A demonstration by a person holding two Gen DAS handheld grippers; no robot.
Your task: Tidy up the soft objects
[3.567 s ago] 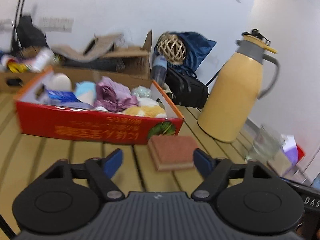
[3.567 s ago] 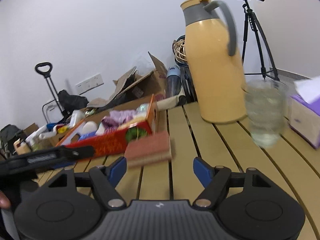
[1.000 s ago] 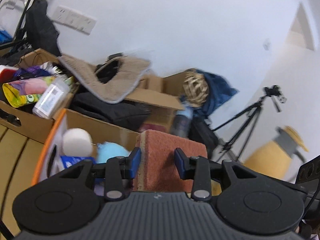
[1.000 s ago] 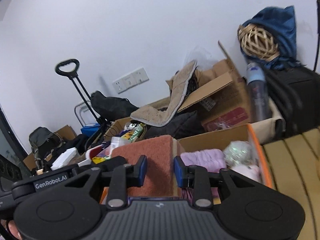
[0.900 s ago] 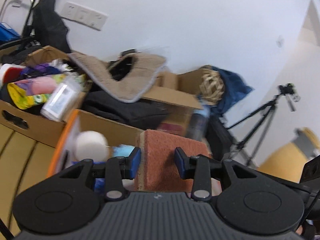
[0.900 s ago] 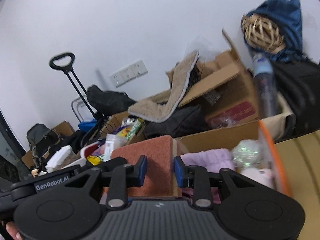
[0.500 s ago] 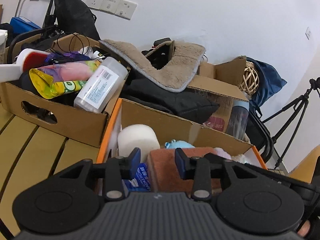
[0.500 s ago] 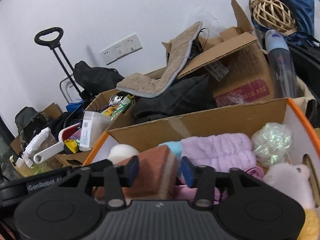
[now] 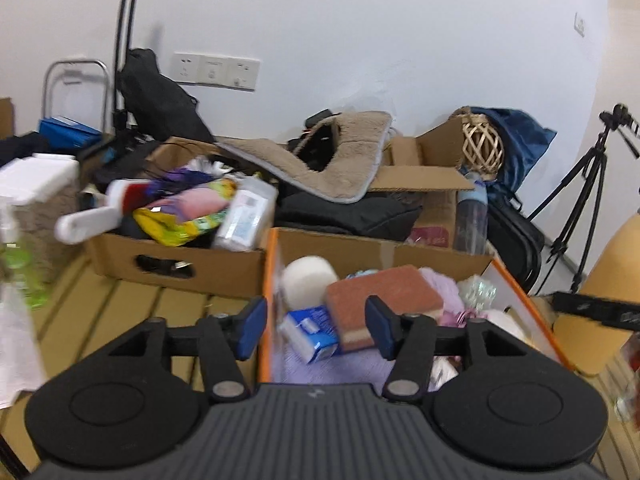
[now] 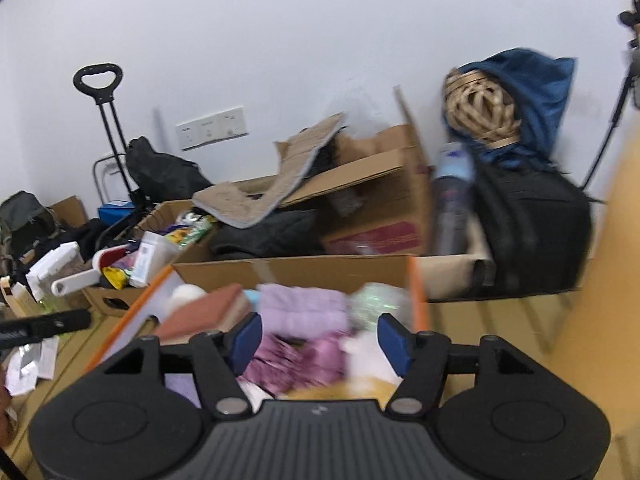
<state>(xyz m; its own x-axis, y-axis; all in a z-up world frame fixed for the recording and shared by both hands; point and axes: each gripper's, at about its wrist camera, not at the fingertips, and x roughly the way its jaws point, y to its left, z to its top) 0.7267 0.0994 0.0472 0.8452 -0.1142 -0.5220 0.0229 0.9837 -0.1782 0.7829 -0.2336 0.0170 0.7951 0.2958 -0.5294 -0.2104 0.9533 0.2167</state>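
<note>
- You are in a plain indoor room used for storage and recording, not a tidy living space.
- You face a bare white wall [image 9: 360, 40] with a row of sockets [image 9: 216, 72].
- Open cardboard boxes [image 9: 176, 260] stand crowded together, stuffed with bottles, packets and cloth.
- A folding hand trolley [image 9: 128, 40] leans at the wall with a black bag [image 9: 156, 100] on it.
- A camera tripod [image 9: 580, 200] stands to your right, beside a black case [image 9: 516, 240].
- The surface before you is a slatted wooden table [image 9: 132, 308].
</note>
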